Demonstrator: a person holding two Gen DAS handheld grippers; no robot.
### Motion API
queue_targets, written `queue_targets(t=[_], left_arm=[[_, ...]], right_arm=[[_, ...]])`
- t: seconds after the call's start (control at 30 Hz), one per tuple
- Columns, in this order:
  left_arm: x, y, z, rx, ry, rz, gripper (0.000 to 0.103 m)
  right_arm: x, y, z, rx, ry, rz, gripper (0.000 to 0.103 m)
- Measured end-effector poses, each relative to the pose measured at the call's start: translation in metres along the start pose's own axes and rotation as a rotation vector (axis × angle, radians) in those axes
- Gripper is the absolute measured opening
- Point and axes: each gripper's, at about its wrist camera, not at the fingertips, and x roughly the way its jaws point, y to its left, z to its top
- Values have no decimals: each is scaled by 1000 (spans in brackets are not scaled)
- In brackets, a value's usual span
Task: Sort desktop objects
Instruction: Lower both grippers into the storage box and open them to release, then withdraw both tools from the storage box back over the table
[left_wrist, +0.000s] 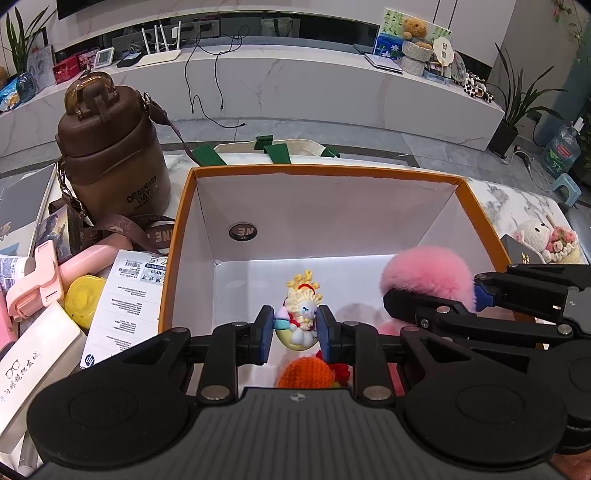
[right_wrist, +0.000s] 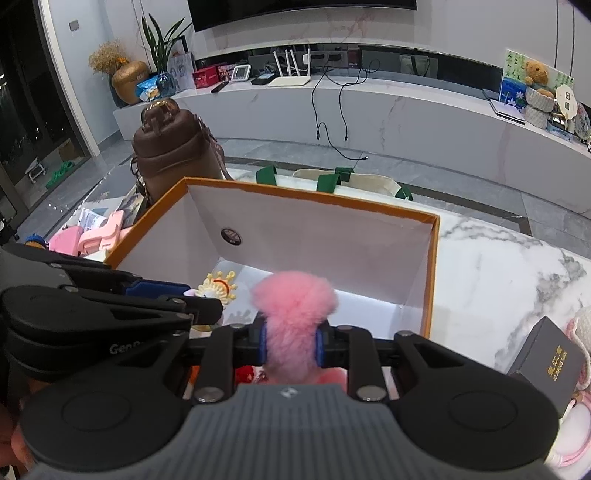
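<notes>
An orange-rimmed box (left_wrist: 325, 171) with a white inside stands in front of both grippers. My left gripper (left_wrist: 295, 326) is shut on a small yellow-haired doll figurine (left_wrist: 303, 314), held over the near part of the box. My right gripper (right_wrist: 290, 343) is shut on a fluffy pink pom-pom (right_wrist: 293, 295), also over the box (right_wrist: 434, 273); in the left wrist view that pom-pom (left_wrist: 424, 275) and the right gripper (left_wrist: 458, 299) sit at the right. An orange knitted item (left_wrist: 304, 373) with red bits lies under the left gripper.
A brown bottle with a strap (left_wrist: 110, 155) stands left of the box, with pink items (left_wrist: 40, 280), a yellow case (left_wrist: 83, 299) and paper boxes (left_wrist: 125, 302) near it. A tote bag with green handles (left_wrist: 280, 149) lies behind. A dark box (right_wrist: 546, 358) and crochet toy (left_wrist: 543, 240) sit right.
</notes>
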Motion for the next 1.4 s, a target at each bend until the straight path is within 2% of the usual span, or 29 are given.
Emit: queue_targets(t=[0.3, 0.43, 0.53, 0.6, 0.67, 0.7, 0.73, 0.77, 0.8, 0.9, 1.07, 1.4], left_arm=[[-1, 1, 1, -16, 12, -14, 29], [-5, 5, 2, -36, 9, -30, 29], [-8, 6, 2, -45, 9, -30, 29], [-10, 6, 3, -53, 6, -33, 29], [-12, 7, 3, -54, -6, -31, 30], [-13, 6, 3, -50, -16, -23, 31], [-15, 5, 4, -44, -28, -1, 44], [-16, 5, 4, -43, -38, 27, 63], [-17, 5, 4, -42, -49, 47, 66], [-20, 7, 5, -55, -58, 24, 68], [-23, 5, 5, -49, -69, 28, 68], [-39, -6, 5, -13, -137, 67, 69]], right_arm=[[-1, -1, 0, 8, -7, 1, 25], [-4, -4, 0, 28, -22, 29, 29], [-7, -2, 1, 20, -33, 16, 35], [-9, -2, 2, 19, -42, -10, 46], [-12, -6, 2, 28, -54, -3, 52], [-14, -8, 3, 34, -60, 6, 55], [-16, -9, 3, 39, -65, 14, 55], [-18, -9, 4, 42, -69, 13, 55], [-19, -9, 4, 43, -75, 10, 55], [-25, -9, 5, 49, -88, 26, 57], [-32, -7, 5, 44, -105, 30, 59], [-44, -9, 0, 42, -119, 27, 62]])
